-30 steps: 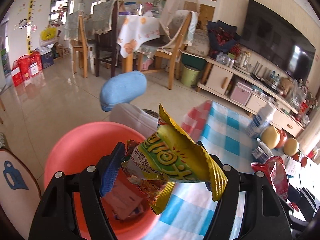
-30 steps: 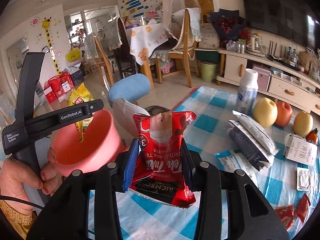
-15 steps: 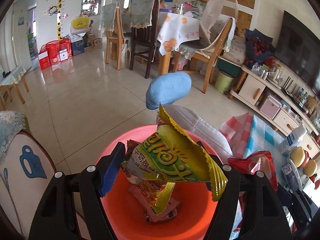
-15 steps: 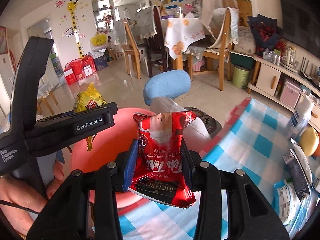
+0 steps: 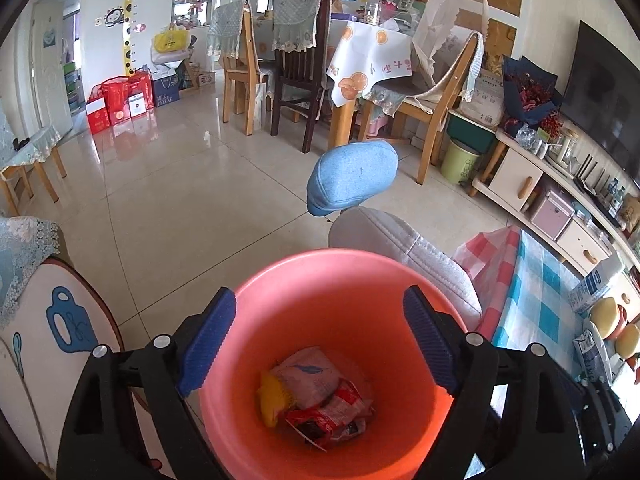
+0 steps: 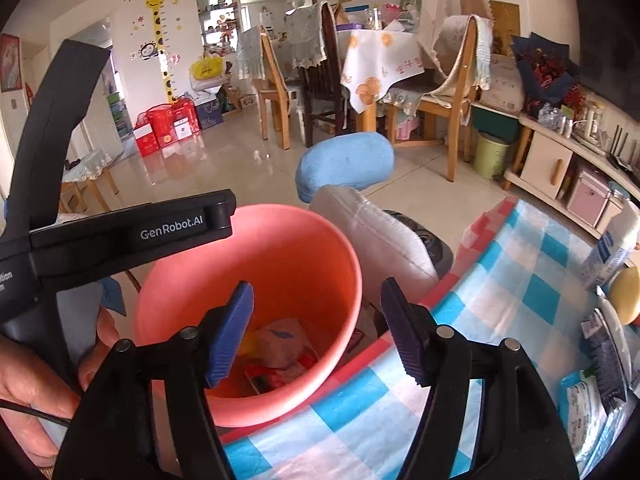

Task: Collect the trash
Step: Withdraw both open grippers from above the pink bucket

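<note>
An orange-pink plastic bin (image 5: 320, 272) stands beside the checked table. In its bottom lie a yellow snack wrapper (image 5: 271, 400), a pale packet (image 5: 308, 376) and a red milk-tea packet (image 5: 332, 412). My left gripper (image 5: 318, 336) hangs over the bin's mouth, its jaws opening with nothing between them. In the right wrist view the same bin (image 6: 280, 232) sits at the table edge with the wrappers (image 6: 280, 352) inside. My right gripper (image 6: 316, 328) is above the bin's rim, jaws opening and empty. The left gripper's black body (image 6: 120, 236) crosses that view, held by a hand (image 6: 28, 392).
The blue-and-white checked tablecloth (image 6: 520, 280) carries a milk carton (image 6: 612, 248), yellow fruit (image 6: 628, 288) and more packets (image 6: 588, 400) at the right. A grey chair back (image 5: 400, 248) with a blue headrest (image 5: 352, 176) stands behind the bin. Dining chairs and tiled floor lie beyond.
Both grippers swung over the bin and opened. The yellow wrapper dropped from the left one and the red milk-tea packet from the right; both now lie in the bin.
</note>
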A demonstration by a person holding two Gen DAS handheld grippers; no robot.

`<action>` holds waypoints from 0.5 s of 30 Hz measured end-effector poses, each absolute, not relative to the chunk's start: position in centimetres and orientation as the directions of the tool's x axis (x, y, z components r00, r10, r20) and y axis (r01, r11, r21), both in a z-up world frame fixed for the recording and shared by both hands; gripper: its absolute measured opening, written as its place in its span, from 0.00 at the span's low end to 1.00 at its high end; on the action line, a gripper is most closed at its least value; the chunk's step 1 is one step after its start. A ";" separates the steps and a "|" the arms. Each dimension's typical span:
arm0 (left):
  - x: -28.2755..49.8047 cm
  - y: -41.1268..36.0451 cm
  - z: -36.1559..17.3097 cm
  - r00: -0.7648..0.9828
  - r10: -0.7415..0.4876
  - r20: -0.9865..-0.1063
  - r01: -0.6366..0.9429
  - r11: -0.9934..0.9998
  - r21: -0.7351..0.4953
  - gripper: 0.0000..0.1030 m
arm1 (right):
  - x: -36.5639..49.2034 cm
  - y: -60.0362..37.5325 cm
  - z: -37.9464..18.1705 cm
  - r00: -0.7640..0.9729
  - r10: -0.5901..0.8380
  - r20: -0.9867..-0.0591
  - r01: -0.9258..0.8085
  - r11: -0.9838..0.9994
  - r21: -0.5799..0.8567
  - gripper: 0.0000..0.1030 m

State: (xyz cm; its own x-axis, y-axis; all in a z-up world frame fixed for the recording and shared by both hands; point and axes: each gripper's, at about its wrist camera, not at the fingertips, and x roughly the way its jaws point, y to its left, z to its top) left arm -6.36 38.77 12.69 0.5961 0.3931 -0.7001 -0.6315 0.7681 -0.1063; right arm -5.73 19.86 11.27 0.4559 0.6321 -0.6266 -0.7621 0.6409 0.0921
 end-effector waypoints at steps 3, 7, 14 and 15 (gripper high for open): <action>-6.2 38.0 12.9 0.602 0.395 -0.694 -0.620 0.779 -0.094 0.85 | -5.7 18.2 11.5 0.499 0.612 -0.614 -0.730 0.678 0.083 0.76; -5.8 36.8 13.0 0.603 0.399 -0.691 -0.605 0.793 -0.070 0.88 | -5.4 15.7 11.6 0.537 0.588 -0.605 -0.686 0.722 0.093 0.83; -4.6 33.9 13.4 0.618 0.383 -0.686 -0.548 0.836 -0.027 0.91 | -5.8 12.0 11.2 0.566 0.547 -0.616 -0.647 0.759 0.080 0.87; -4.3 33.4 13.4 0.620 0.380 -0.687 -0.539 0.842 -0.021 0.91 | -5.9 11.4 11.1 0.574 0.538 -0.617 -0.640 0.765 0.071 0.88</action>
State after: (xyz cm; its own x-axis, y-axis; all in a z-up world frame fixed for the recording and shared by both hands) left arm -4.33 33.42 13.41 0.6196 0.3799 -0.6868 -0.5392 0.8419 -0.0208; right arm -5.85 11.44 11.13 0.5740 0.5381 -0.6172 -0.6404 0.7648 0.0713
